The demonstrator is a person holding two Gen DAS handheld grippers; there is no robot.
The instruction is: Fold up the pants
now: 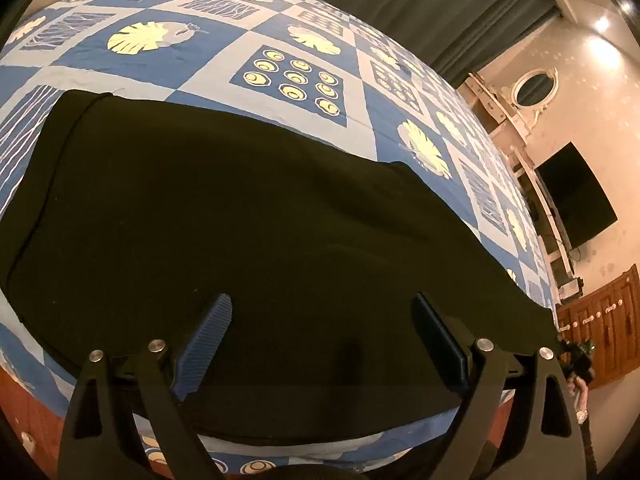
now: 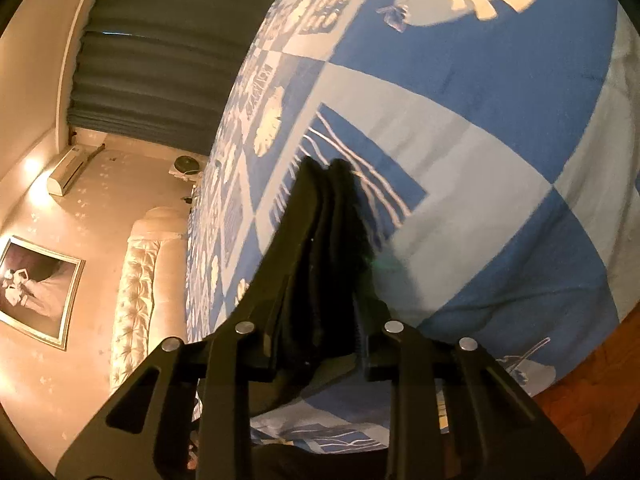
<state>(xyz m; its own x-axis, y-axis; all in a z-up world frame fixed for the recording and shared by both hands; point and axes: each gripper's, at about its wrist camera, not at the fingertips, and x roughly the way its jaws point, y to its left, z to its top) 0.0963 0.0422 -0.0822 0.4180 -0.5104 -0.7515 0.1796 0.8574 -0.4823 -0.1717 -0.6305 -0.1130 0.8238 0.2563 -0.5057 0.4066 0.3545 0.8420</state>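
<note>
1. Hovering over the near edge of the black pants (image 1: 240, 216), the left gripper (image 1: 322, 312) has its two fingers spread wide apart with nothing between them; the ribbed blue pads sit just above the dark cloth.
2. Clamping a bunched stack of black fabric, the right gripper (image 2: 324, 184) has its jaws drawn close together, and several layers of pants cloth (image 2: 316, 280) show as folds squeezed between the fingers.
3. Beyond the left gripper, the pants lie spread flat on the patterned bedspread (image 1: 168, 60), covering its near part; a hemmed edge runs along the far left side of the pants and a soft ridge rises toward their right.
4. Judging by the drape and the shallow wrinkles, the pants are light, limp and matte, so they should not slip out of ribbed pads but will sag and crumple wherever unsupported.
5. A sensible hold for the open gripper seems to be an edge or corner of the pants nearest it, pinching all layers together, so that both grips can carry a straight fold line.
6. Farther past the pants, the bedspread continues in blue and pale squares with leaf prints.
7. Farthest from the pants stand dark curtains (image 1: 420, 4), a black screen (image 1: 576, 196) on the wall, and, in the right view, a tufted headboard (image 2: 140, 280) and framed picture (image 2: 36, 288).
</note>
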